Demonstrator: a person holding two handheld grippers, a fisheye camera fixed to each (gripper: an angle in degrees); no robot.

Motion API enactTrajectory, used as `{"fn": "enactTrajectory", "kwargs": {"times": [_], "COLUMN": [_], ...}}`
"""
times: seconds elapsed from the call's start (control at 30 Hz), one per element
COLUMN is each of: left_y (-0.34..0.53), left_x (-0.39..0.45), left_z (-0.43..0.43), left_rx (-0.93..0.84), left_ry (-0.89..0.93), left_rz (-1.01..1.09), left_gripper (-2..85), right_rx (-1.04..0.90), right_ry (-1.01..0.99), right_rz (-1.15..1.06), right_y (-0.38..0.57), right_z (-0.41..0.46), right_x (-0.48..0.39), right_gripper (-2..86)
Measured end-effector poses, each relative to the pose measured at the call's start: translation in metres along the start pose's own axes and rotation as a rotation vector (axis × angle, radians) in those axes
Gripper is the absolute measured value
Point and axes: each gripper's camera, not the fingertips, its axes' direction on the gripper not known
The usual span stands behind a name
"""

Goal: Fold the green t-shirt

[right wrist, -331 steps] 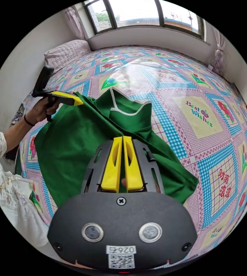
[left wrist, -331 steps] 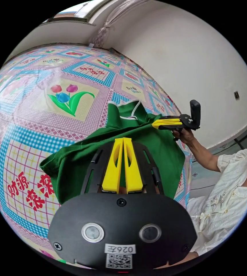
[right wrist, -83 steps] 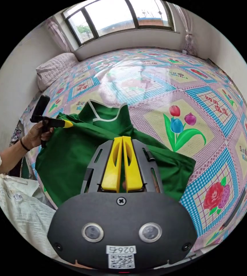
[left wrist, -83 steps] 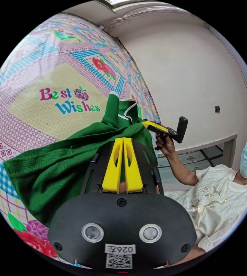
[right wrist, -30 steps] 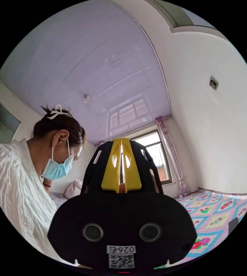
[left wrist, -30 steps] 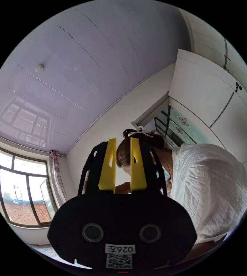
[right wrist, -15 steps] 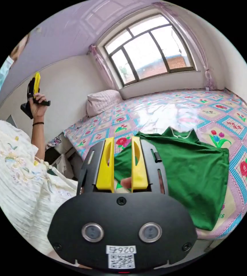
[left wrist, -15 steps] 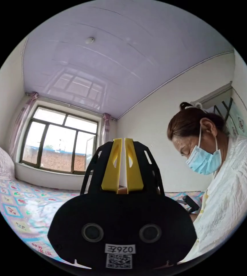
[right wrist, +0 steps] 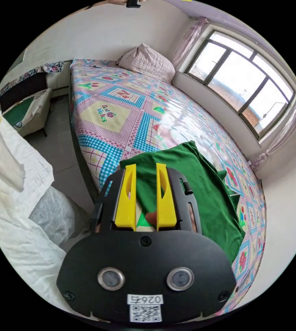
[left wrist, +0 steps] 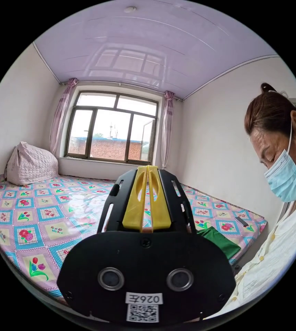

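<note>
Green cloth, the t-shirt [right wrist: 192, 182], lies spread flat near the edge of the bed [right wrist: 113, 113], ready, I judge, for its first fold. Right gripper [right wrist: 145, 193] hangs above it, jaws parted and empty, while left gripper [left wrist: 147, 198] is raised clear, jaws together on nothing.

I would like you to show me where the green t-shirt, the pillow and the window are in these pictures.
green t-shirt [right wrist: 192, 179], right gripper view, on its flat cloth.
pillow [left wrist: 30, 163], left gripper view, on its quilted front.
window [left wrist: 111, 138], left gripper view, on a middle pane.
</note>
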Motion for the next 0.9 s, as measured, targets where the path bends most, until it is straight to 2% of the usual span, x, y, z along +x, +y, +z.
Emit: {"fn": "enactTrajectory", "kwargs": {"times": [0.23, 0.67, 0.77, 0.83, 0.9], "left_y": [0.025, 0.082, 0.108, 0.134, 0.159], "left_x": [-0.038, -0.055, -0.053, -0.051, -0.047], "left_z": [0.031, 0.132, 0.177, 0.231, 0.278], "left_rx": [-0.034, -0.148, -0.238, -0.394, -0.542], "left_ry": [0.003, 0.026, 0.04, 0.097, 0.131], "left_rz": [-0.059, -0.076, -0.047, -0.018, 0.002], "left_gripper": [-1.0, 0.0, 5.3, 13.3, 17.5], "right_rx": [-0.116, -0.18, -0.191, -0.205, -0.205], "right_ry": [0.005, 0.084, 0.095, 0.107, 0.106], "right_rz": [-0.135, -0.131, -0.116, -0.115, -0.109], "right_y": [0.016, 0.042, 0.048, 0.055, 0.062], "right_z": [0.094, 0.198, 0.215, 0.225, 0.23], "right_x": [-0.054, -0.059, -0.056, -0.054, -0.05], "right_gripper": [6.7, 4.3, 2.3, 0.2, -0.5]}}
